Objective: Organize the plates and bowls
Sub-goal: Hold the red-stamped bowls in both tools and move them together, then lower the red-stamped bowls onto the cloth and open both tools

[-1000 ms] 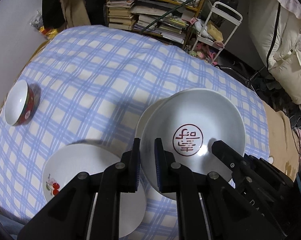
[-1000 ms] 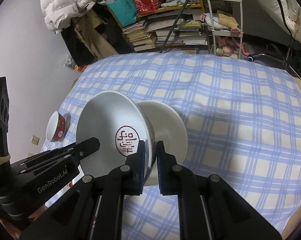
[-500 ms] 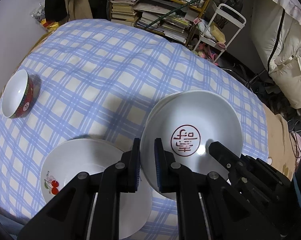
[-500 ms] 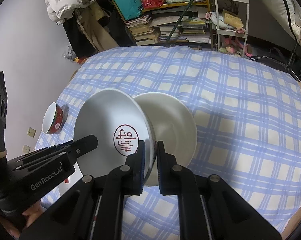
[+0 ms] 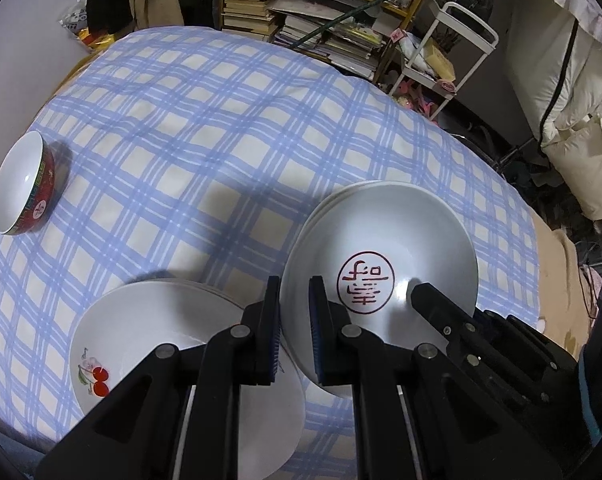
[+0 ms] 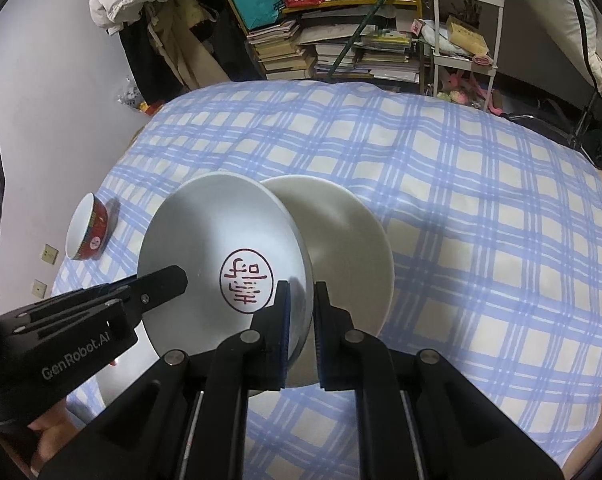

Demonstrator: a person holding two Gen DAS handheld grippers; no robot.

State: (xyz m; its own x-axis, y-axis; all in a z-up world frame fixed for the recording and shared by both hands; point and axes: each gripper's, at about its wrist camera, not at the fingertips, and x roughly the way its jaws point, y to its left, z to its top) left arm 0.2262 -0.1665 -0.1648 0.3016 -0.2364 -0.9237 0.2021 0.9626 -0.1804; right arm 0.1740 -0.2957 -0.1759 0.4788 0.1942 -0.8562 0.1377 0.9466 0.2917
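Observation:
A white plate with a red seal mark point(image 5: 381, 240) hangs tilted just over a plain white plate point(image 6: 345, 236) on the checked cloth. Both grippers grip the seal plate. My left gripper point(image 5: 295, 320) is shut on its left rim. At the opposite rim my right gripper point(image 6: 301, 312) is also shut on it. In the right wrist view the seal plate point(image 6: 221, 232) hides the plain plate's left part. From the left wrist view only the plain plate's rim point(image 5: 321, 210) shows. A cherry-patterned plate point(image 5: 161, 340) lies at the lower left. A red bowl point(image 5: 21, 188) stands far left.
The blue-checked tablecloth point(image 5: 221, 120) covers the whole table. Behind its far edge are stacked books on shelves point(image 5: 321, 28) and a white cart point(image 5: 449, 52). The red bowl point(image 6: 87, 232) sits close to the wall-side edge. A hand point(image 6: 41, 444) holds the left gripper.
The seal plate, held by both grippers, has sunk and shifted over the plain plate, covering more of it. The cherry plate and the red bowl have not moved.

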